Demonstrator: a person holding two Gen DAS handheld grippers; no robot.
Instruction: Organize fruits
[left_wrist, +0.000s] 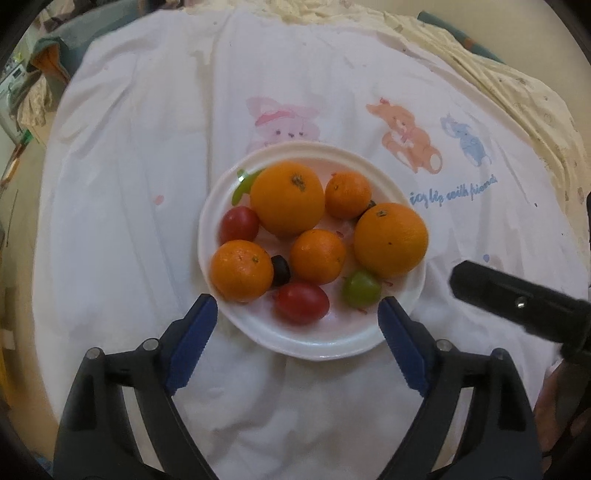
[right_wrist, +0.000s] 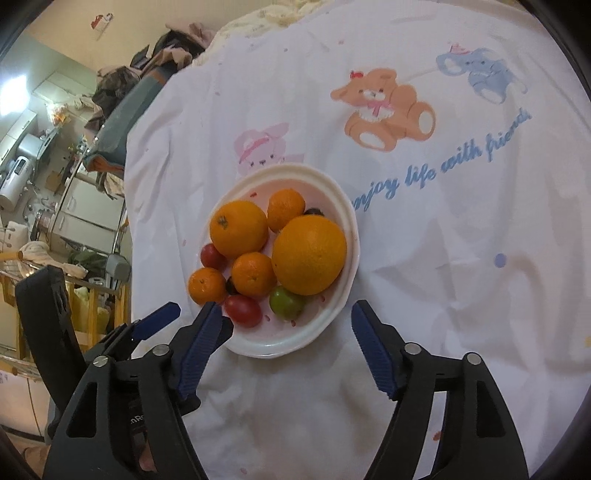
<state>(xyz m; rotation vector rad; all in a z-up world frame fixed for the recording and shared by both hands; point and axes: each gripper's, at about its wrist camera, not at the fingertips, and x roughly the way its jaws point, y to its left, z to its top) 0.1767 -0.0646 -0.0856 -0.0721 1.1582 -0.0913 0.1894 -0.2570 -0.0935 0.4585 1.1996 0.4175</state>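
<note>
A white plate (left_wrist: 325, 343) sits on a white cartoon-print cloth and holds several fruits: two large oranges (left_wrist: 287, 197), smaller mandarins (left_wrist: 242, 270), two red tomatoes (left_wrist: 302, 302), a green fruit (left_wrist: 360, 289) and a dark grape (left_wrist: 280, 270). My left gripper (left_wrist: 297, 312) is open and empty, its blue fingertips at the plate's near rim. The plate also shows in the right wrist view (right_wrist: 280, 341), with the biggest orange (right_wrist: 309, 254) on its right side. My right gripper (right_wrist: 286, 317) is open and empty at the plate's near edge.
The cloth (left_wrist: 140, 184) covers a table and is wrinkled. The right gripper's black body (left_wrist: 517, 301) shows at the right of the left wrist view. The left gripper (right_wrist: 155, 321) shows at the lower left of the right wrist view. Cluttered furniture (right_wrist: 55, 184) stands left of the table.
</note>
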